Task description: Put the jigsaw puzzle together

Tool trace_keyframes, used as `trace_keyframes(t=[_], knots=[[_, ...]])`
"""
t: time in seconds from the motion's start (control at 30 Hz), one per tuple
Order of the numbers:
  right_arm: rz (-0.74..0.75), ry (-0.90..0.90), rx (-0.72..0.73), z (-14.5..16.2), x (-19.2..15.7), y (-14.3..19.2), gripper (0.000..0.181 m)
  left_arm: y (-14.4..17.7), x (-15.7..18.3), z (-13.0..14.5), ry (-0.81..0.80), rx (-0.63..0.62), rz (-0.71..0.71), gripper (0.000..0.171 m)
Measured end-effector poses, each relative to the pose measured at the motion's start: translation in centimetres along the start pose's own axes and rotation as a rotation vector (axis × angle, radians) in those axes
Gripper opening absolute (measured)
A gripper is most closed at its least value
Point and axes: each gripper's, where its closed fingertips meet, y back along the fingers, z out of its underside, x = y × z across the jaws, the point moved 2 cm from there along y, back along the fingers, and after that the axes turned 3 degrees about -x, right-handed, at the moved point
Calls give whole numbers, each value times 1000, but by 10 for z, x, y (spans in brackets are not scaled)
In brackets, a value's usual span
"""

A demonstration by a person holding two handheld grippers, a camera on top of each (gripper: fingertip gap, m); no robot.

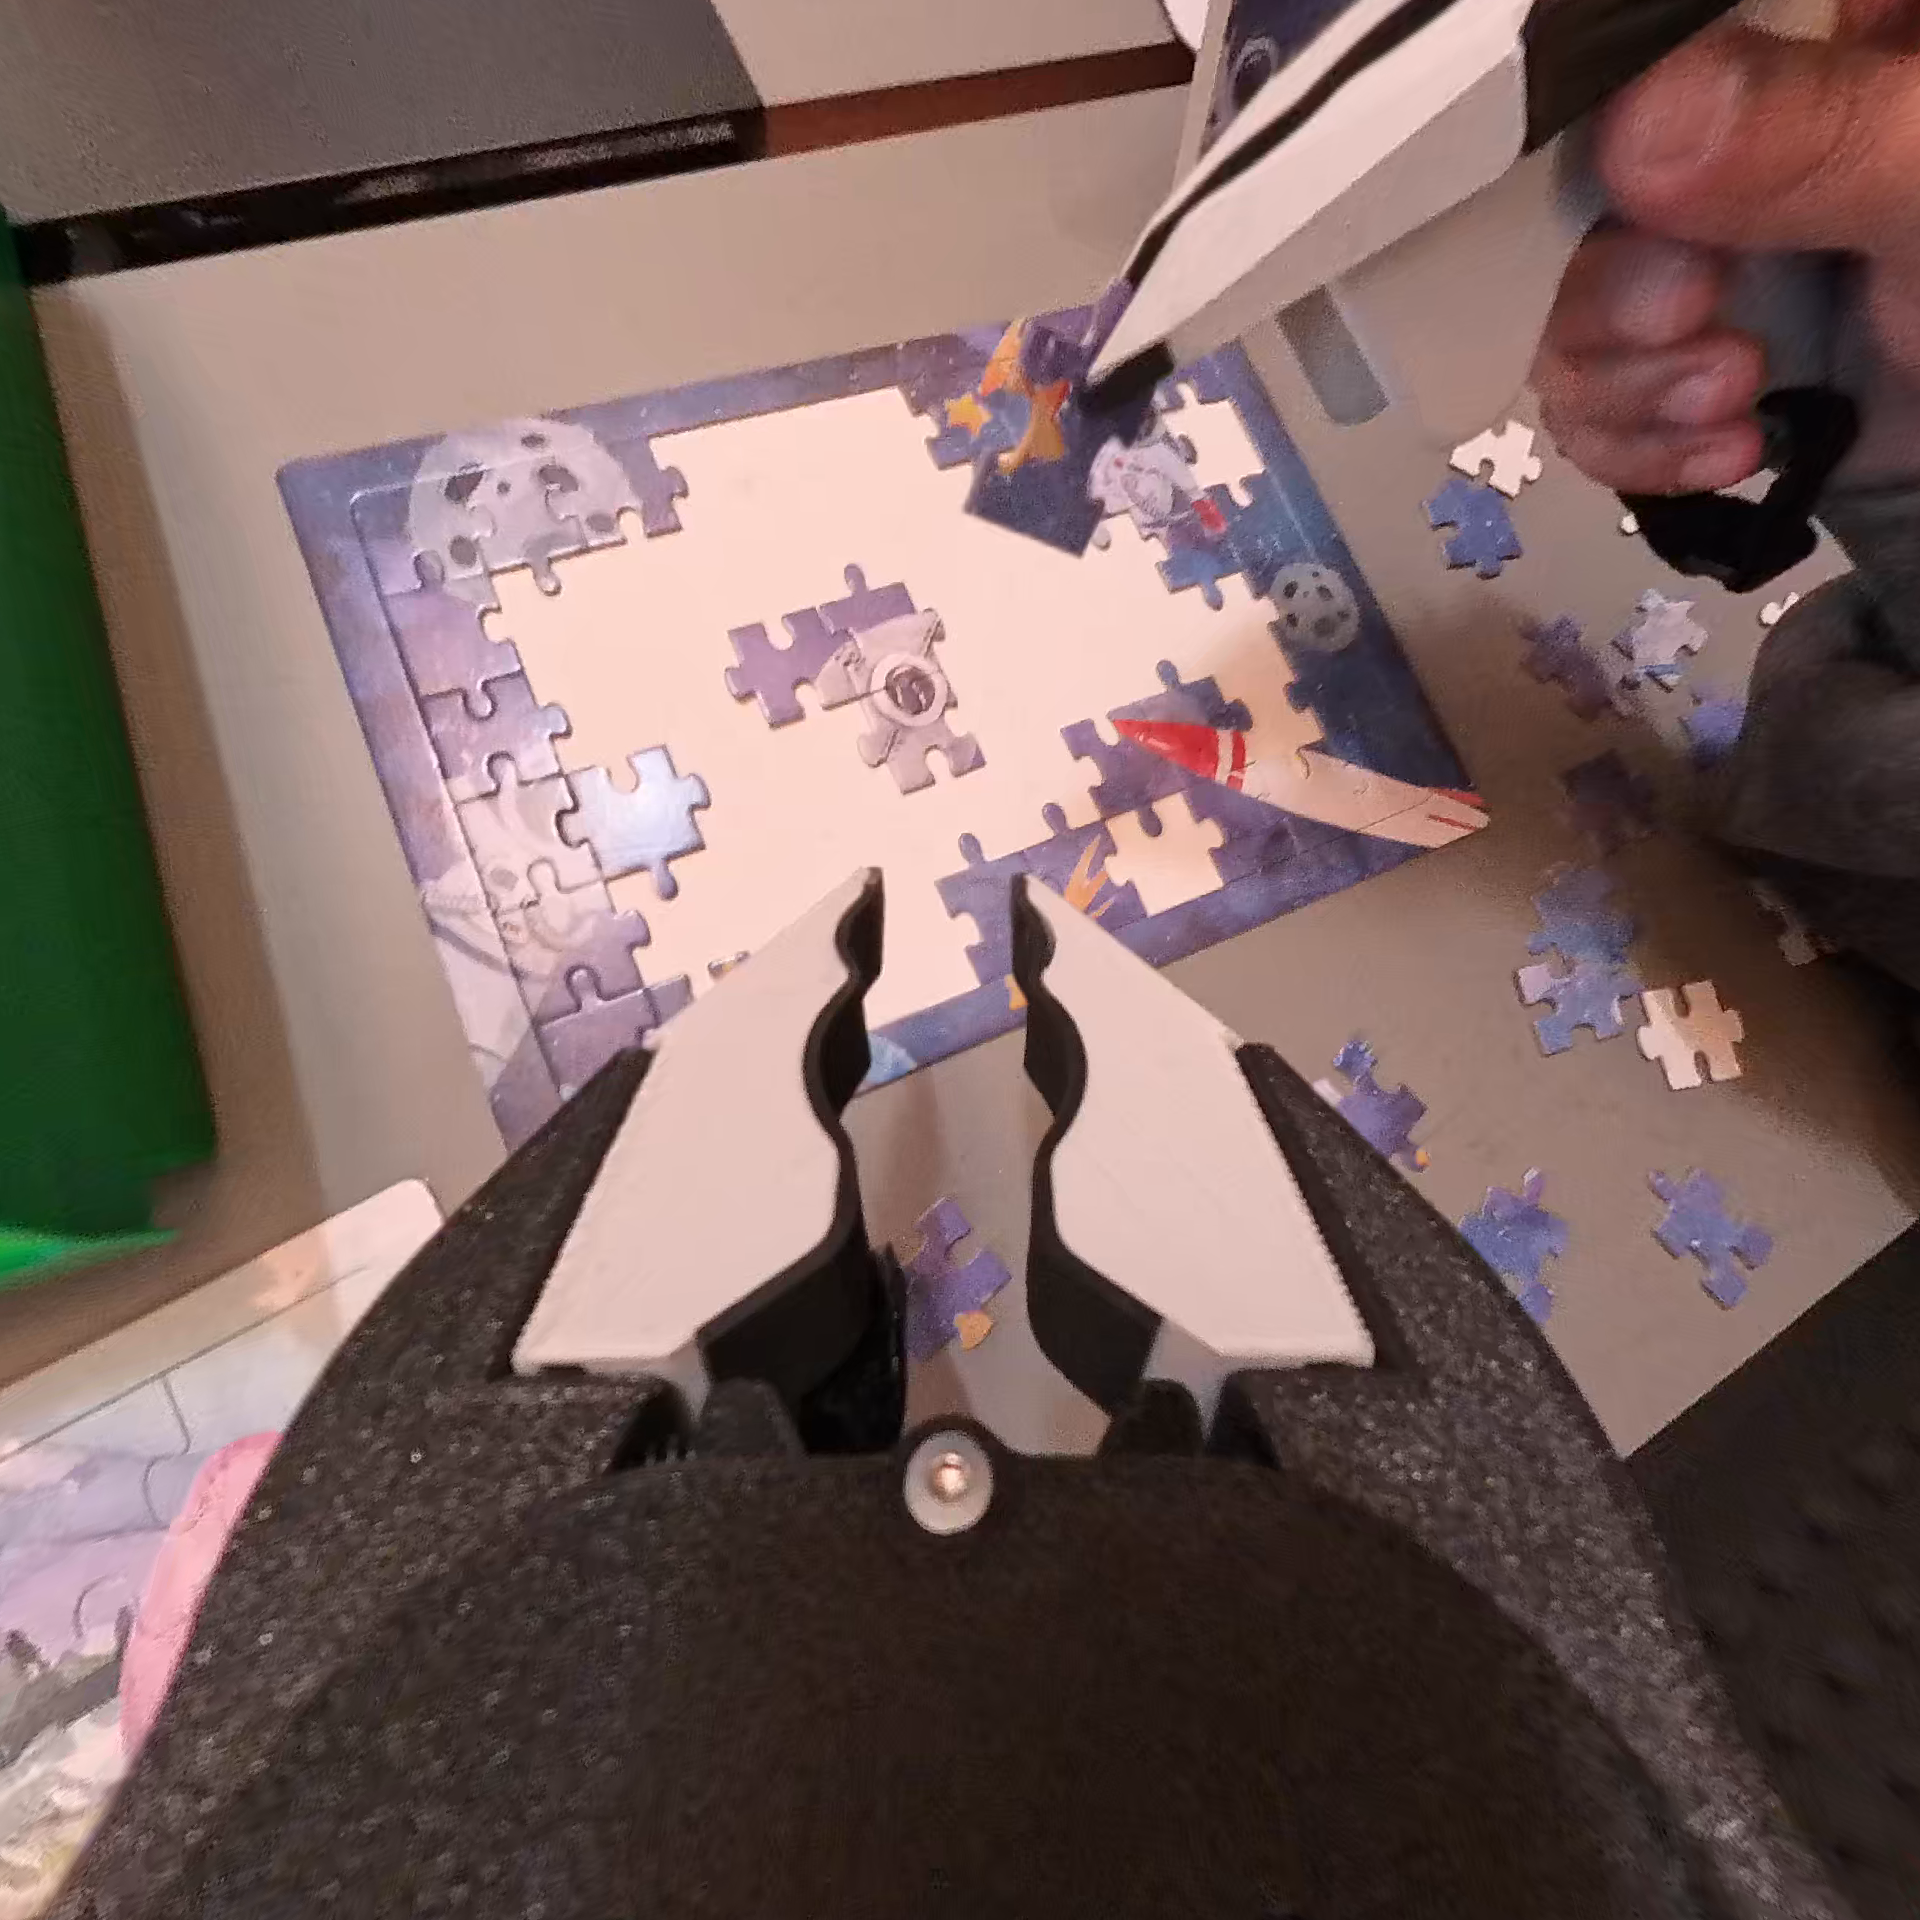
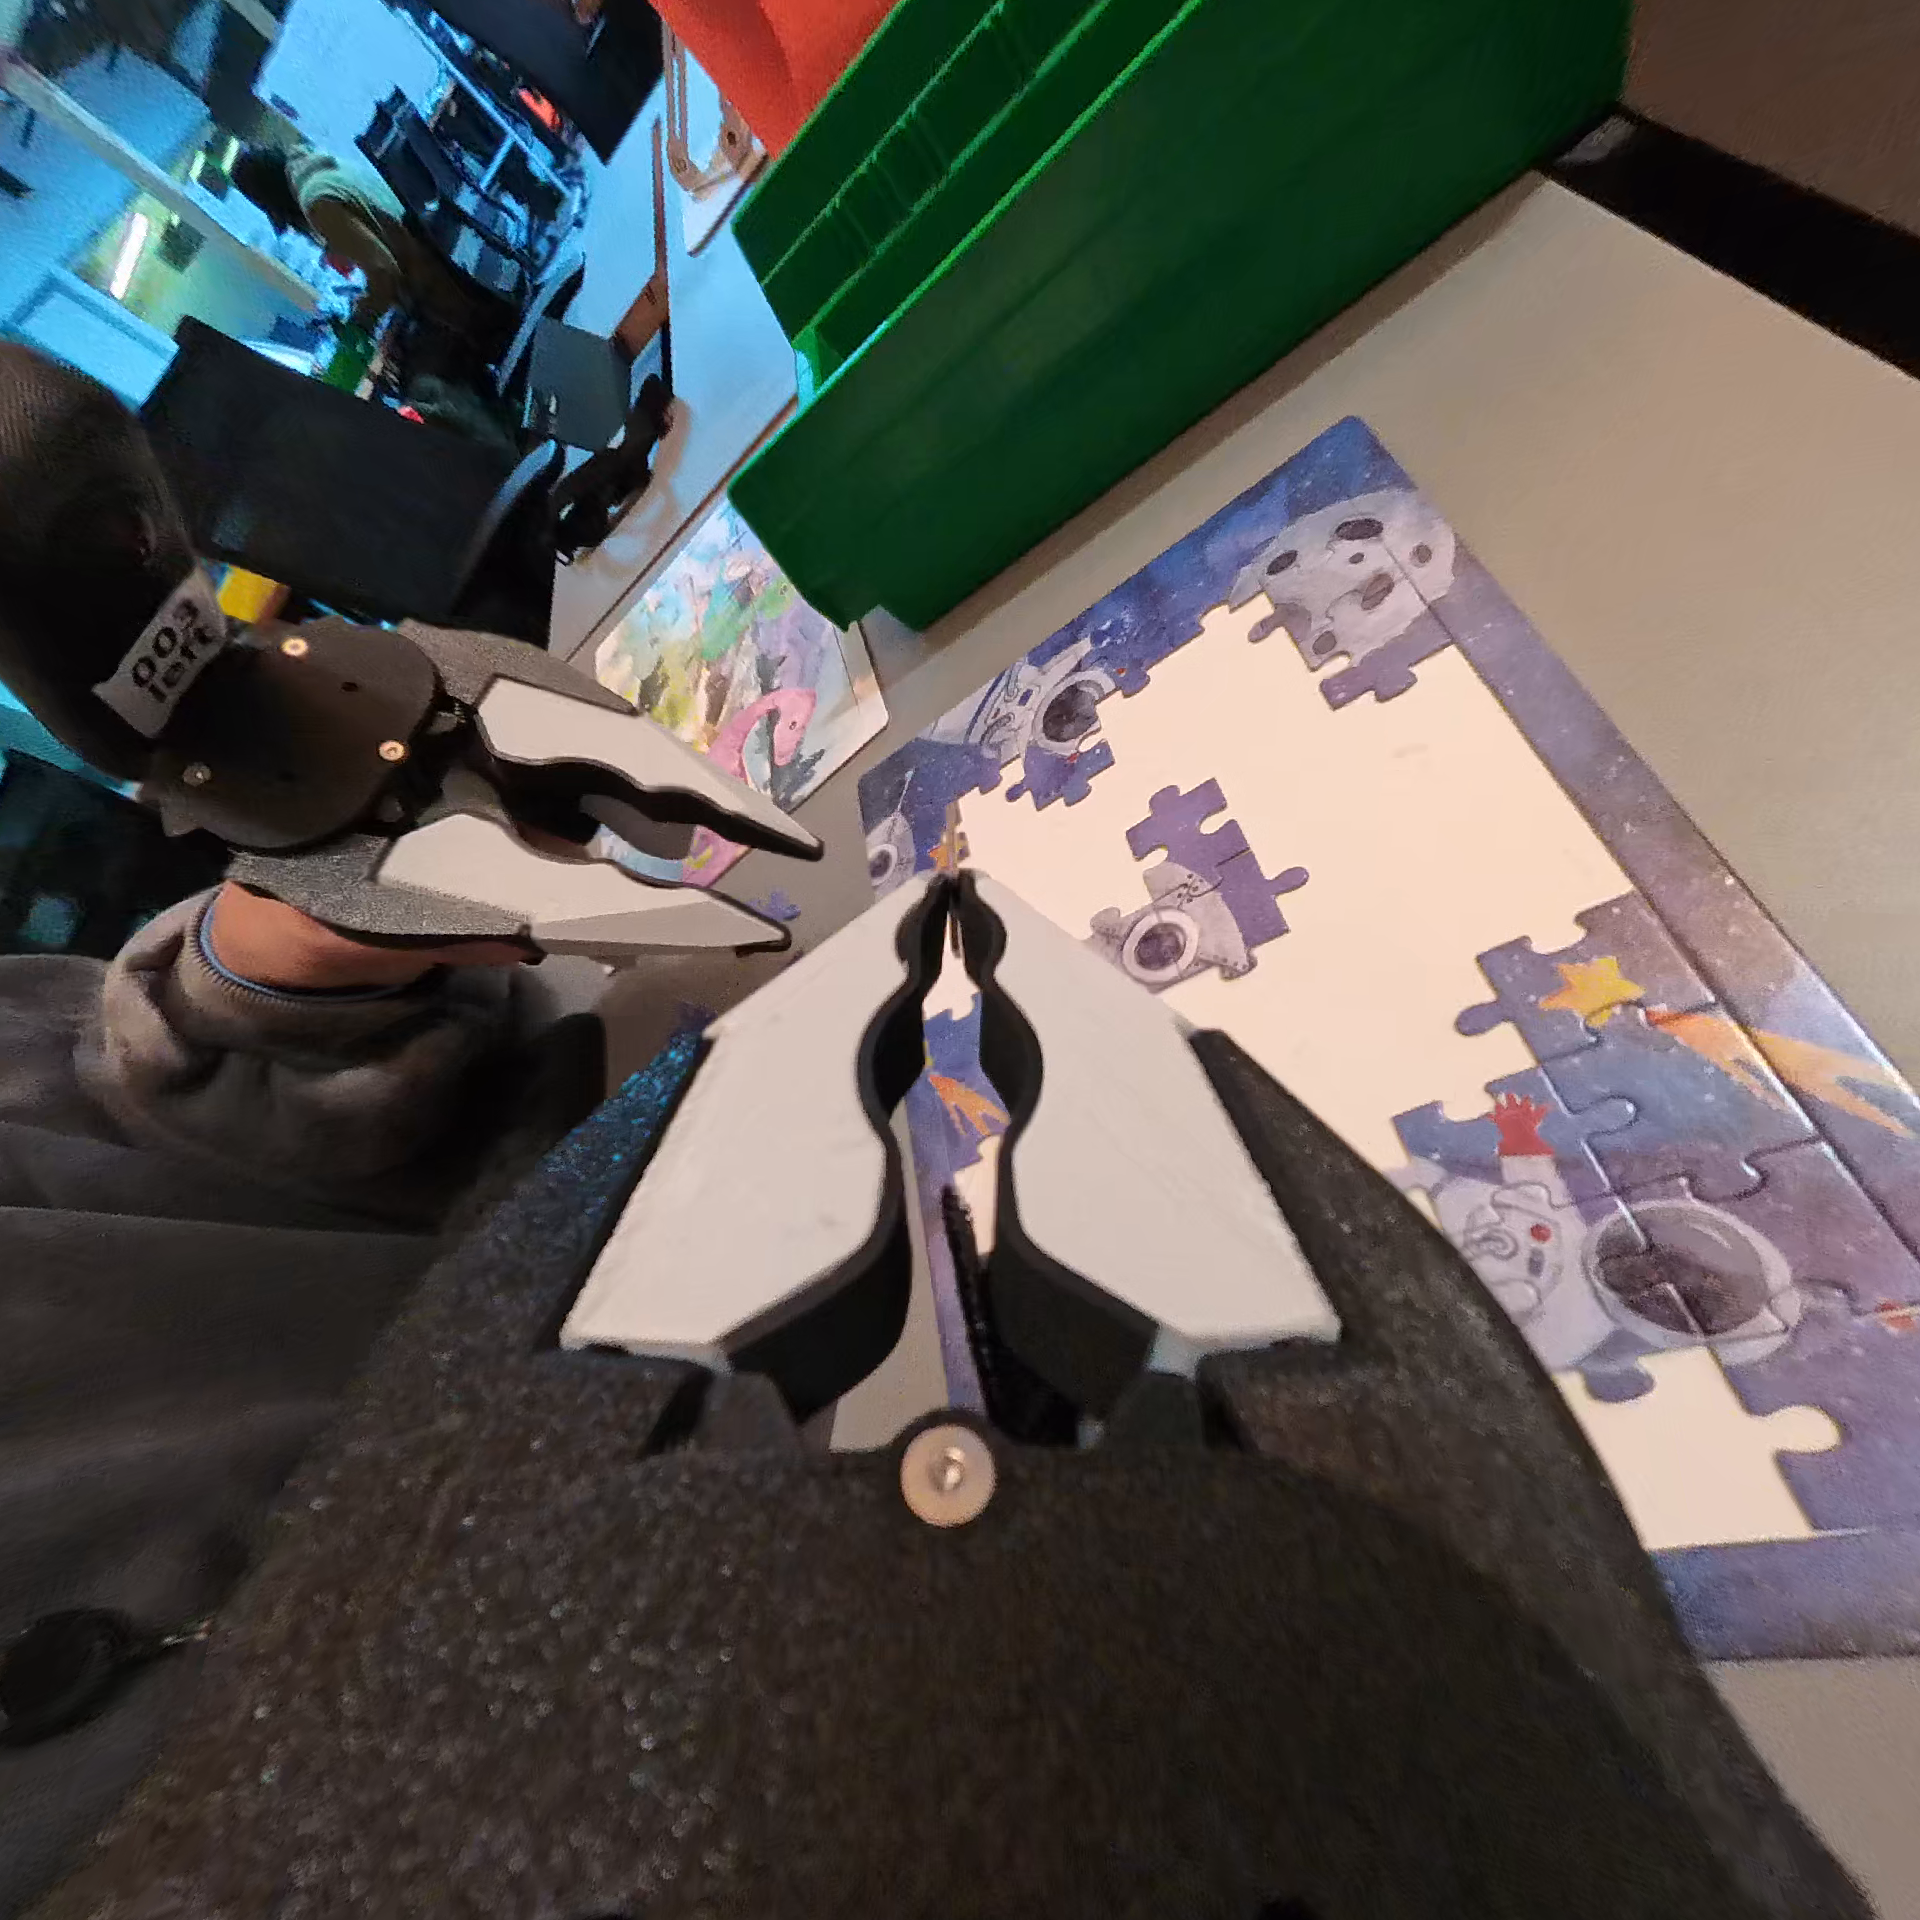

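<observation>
Grey tabletop (image 1: 1299, 1039) carries the work, with green bins (image 2: 1143, 312) at its far side and an office blurred beyond. At its middle lies the jigsaw puzzle (image 1: 831, 644), a space picture in a blue frame tray: the border and corners are largely filled, the white centre is mostly bare, and a small joined cluster (image 1: 862, 686) is parked alone there, probably awaiting neighbours. One blue piece (image 1: 1039, 457) is pinched edge-on in the right gripper (image 2: 951, 894), whose tips are pressed together on it; it is held tilted over the tray's far right corner, just beside the astronaut section, apparently to be lowered into a gap there. The left gripper (image 1: 945, 894) is held above the tray's near edge, its fingers spread and nothing between them, well apart from that corner. Loose pieces (image 1: 1590, 966) are scattered on the table right of the tray, presumably kept within reach for later picks.
</observation>
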Motion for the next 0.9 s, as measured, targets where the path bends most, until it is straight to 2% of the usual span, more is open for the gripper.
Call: trace_keyframes(t=[0.23, 0.4, 0.67, 0.9], knots=[[57, -125, -180, 40, 39, -4, 2, -12, 13, 1, 2, -88, 72, 24], [20, -208, -136, 42, 53, -6, 2, -20, 18, 2, -62, -115, 47, 23], [75, -163, -212, 51, 65, -13, 2, -33, 16, 12, -47, -144, 36, 23], [27, -157, -252, 55, 60, -20, 3, -37, 7, 12, -42, -148, -2, 23]])
